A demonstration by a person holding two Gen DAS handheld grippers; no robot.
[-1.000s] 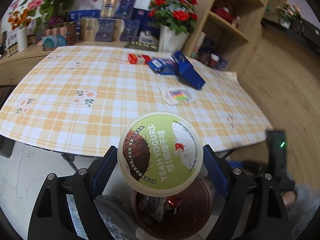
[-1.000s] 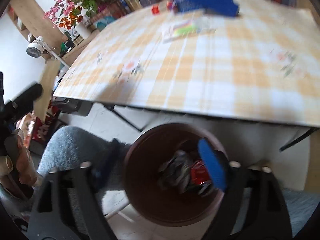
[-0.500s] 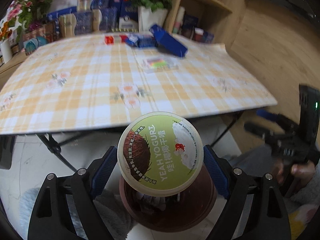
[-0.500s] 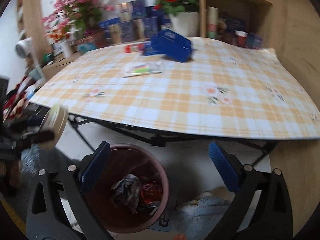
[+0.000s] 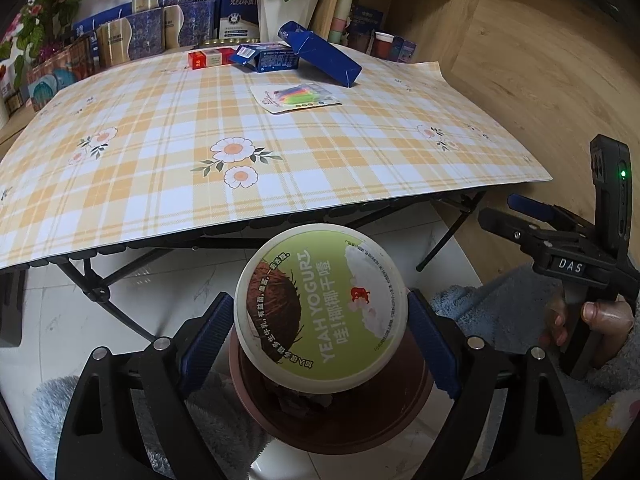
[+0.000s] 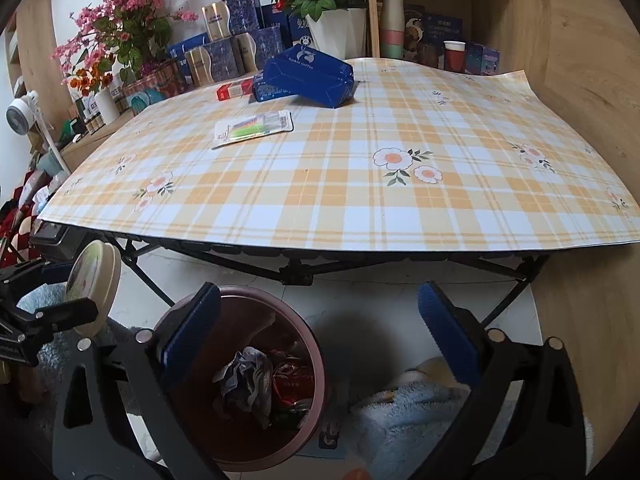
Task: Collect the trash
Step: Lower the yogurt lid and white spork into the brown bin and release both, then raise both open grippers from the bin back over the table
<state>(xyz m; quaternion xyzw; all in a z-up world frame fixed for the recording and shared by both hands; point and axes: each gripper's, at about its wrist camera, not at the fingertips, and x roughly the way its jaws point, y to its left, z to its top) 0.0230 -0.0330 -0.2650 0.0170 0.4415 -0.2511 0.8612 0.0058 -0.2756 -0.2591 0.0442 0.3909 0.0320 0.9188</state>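
Two tools are in your hands, and both look down past the near edge of a table [image 6: 360,184] covered in an orange and white plaid cloth. Your left tool [image 5: 320,324] is closed on a round yoghurt tub [image 5: 320,308] with a green lid, its blue pads pressing on either side. The tub hangs directly above a brown trash bin [image 6: 308,360] that stands on the pale floor beside the table. Your right tool [image 6: 320,328] is spread wide with nothing between its pads; its jaws have just been opening. It hovers over the same bin, where crumpled paper [image 6: 244,376] and a red wrapper [image 6: 290,380] already lie.

You appear to be at the drop step. The next move calls for you to open the left tool so that the tub falls into the bin.

More likely trash waits at the far side of the table: a large blue carton [image 6: 310,76] leaning on a small blue box [image 5: 266,58], a red box [image 6: 234,90] beside them, and a flat packet of coloured markers [image 6: 254,128] nearer to you. Nothing stands between the tub and the bin. Your right tool is close by, so keep it clear of the falling tub.
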